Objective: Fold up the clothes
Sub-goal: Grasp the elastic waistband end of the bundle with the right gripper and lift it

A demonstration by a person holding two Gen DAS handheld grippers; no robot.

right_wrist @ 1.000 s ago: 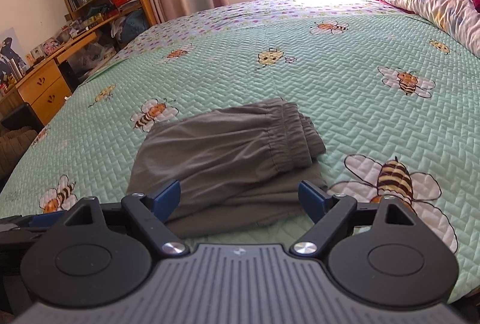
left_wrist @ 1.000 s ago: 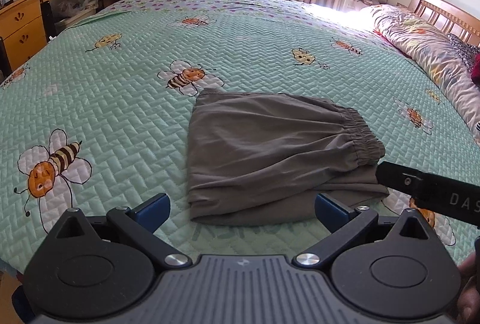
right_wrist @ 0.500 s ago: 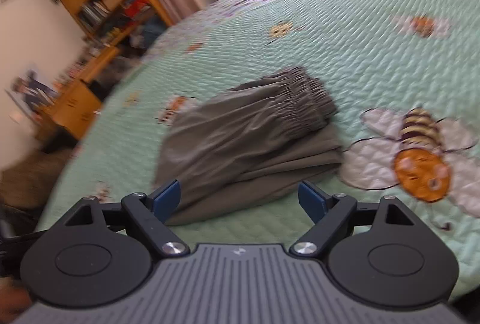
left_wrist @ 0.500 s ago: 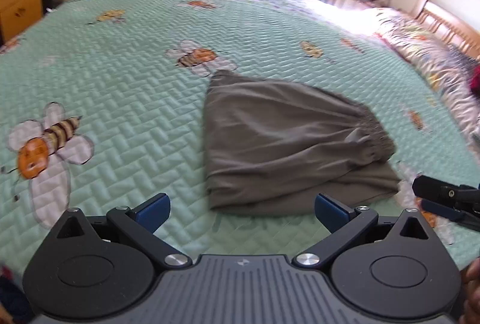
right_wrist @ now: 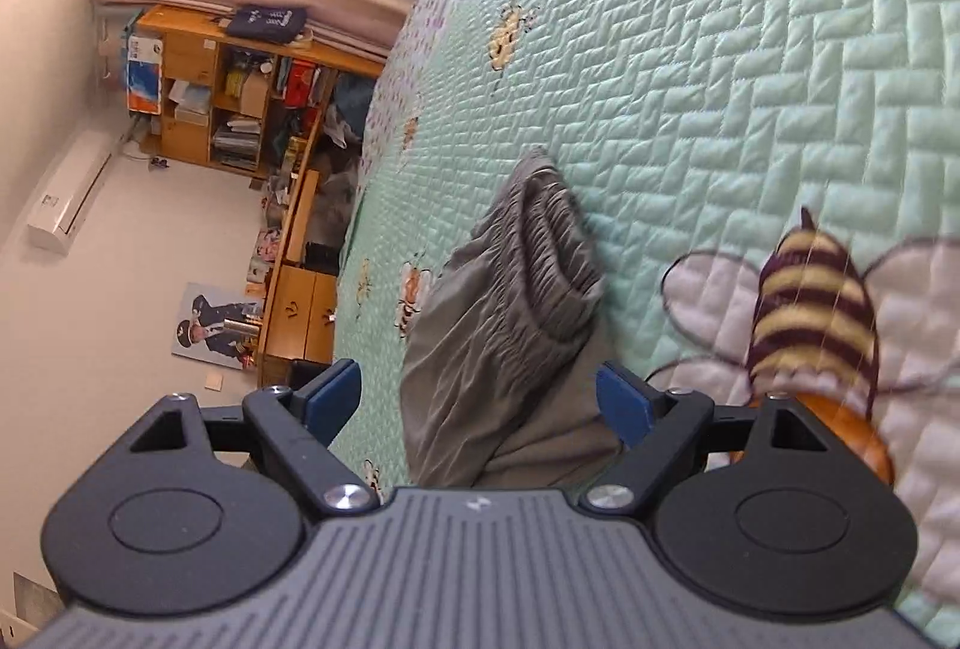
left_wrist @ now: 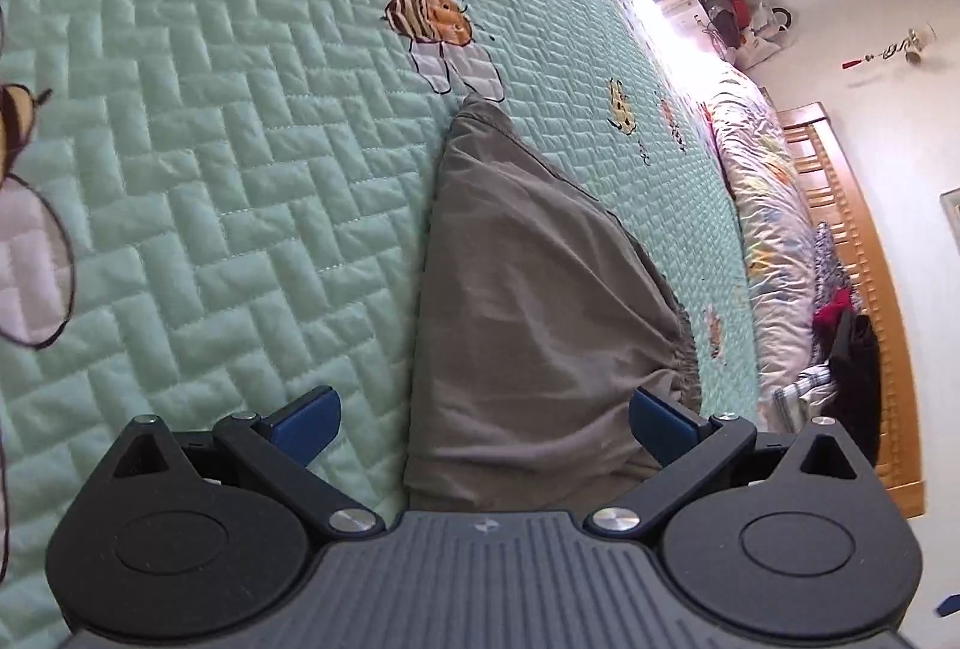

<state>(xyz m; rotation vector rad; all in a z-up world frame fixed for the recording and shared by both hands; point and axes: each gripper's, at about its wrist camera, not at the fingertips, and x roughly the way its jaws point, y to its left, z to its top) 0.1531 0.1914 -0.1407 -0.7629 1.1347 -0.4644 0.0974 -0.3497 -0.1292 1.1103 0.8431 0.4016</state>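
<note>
A folded pair of grey shorts (left_wrist: pixel 528 301) lies on the green quilted bedspread (left_wrist: pixel 210 169). In the left wrist view my left gripper (left_wrist: pixel 483 418) is open, rolled on its side, with the near folded edge of the shorts lying in the gap between its blue pads (left_wrist: pixel 306 418); the pads do not press on the cloth. In the right wrist view my right gripper (right_wrist: pixel 480 400) is open too, also rolled, low over the near end of the shorts (right_wrist: pixel 510 325). The gathered elastic waistband (right_wrist: pixel 546 241) lies just beyond its fingers.
The bedspread (right_wrist: pixel 750 78) carries large bee prints. A rolled duvet (left_wrist: pixel 774 205) and wooden headboard (left_wrist: pixel 870 301) run along one side, with dark clothes (left_wrist: pixel 852 349) piled there. A wooden desk and shelves (right_wrist: pixel 252 108) stand beyond the other side of the bed.
Both grippers have dropped close to the shorts and rolled sideways, so the bed now looks tilted. Both stayed open. The shorts have not moved.
</note>
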